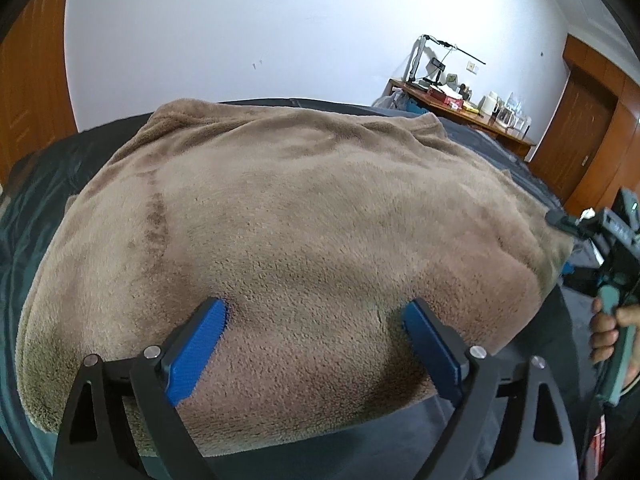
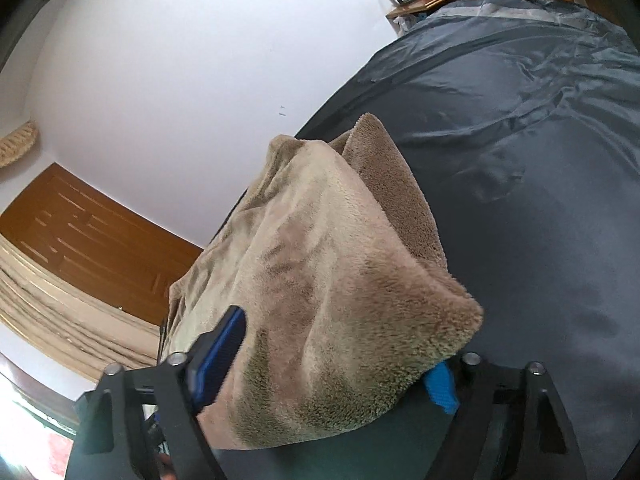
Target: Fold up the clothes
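A brown fleece garment (image 1: 304, 208) lies spread flat on a dark bed cover (image 1: 40, 208). My left gripper (image 1: 316, 312) is open, its blue pads (image 1: 200, 344) wide apart and resting on the garment's near edge. At the right edge of the left wrist view, a hand holds my right gripper (image 1: 600, 236) beside the garment's right corner. In the right wrist view the garment (image 2: 320, 264) has its corner lying between the spread fingers of my right gripper (image 2: 336, 348). This gripper is open too. The fleece drapes over its right pad (image 2: 440, 392) and hides the tip.
The dark bed cover (image 2: 540, 200) stretches far to the right. A cluttered wooden desk (image 1: 460, 104) stands against the white wall at the back right, a wooden door (image 1: 580, 144) beside it. Wood panelling (image 1: 32, 80) is on the left.
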Tool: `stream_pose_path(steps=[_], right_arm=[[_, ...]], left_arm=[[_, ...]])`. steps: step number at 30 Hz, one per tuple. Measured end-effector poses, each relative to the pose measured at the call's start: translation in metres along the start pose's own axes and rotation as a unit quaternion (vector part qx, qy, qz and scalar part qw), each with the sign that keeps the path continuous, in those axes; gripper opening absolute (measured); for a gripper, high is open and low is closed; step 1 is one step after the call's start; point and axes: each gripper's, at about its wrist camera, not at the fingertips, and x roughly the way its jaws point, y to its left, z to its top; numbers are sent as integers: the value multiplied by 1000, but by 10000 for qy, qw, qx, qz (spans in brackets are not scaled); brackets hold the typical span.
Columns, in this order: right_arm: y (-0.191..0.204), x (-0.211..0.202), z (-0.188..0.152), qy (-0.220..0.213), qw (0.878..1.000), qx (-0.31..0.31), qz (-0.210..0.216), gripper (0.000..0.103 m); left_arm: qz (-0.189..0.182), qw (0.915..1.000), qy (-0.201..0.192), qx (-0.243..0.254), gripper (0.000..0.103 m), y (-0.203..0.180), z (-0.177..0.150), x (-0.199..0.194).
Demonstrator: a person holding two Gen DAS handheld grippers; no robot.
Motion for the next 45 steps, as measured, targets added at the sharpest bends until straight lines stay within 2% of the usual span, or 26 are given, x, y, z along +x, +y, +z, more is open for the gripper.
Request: stream_pose_path(steps=[3,7,16,32,34,36,38,39,45], right_arm=[[11,-2,4,-81,9998,-161,119,78],[16,7,4,-71,9997,-222,59,78],[-1,10,0,-90,9999,83,-92,78],[-3,12,0,-36,9999,-82,-70,78],[-6,12,-1,-73,9999,-12,-94,74],[-9,12,-1,-110,9999,58,-119,52],[-12,12,-1,-146,9997,128,-143,39],[-13,11,-1,-165,9996,163,-156,36],[-18,13,0,-217,9990,346,-194,36]], left_arm=[[35,10000,-16,46,95,-1,0,1],[61,9999,-34,82,96,-1,0,2],[98,9999,-49,132,96,-2,-1,3],[151,9998,-51,150,97,-3,-1,3],[123,9998,-47,131,97,-2,-1,3],[84,9999,-41,93,97,1,0,1],[98,9999,-59,37,97,3,1,-1],[105,9999,-67,10,97,4,1,-2],[221,9997,-108,-15,97,6,2,-6]])
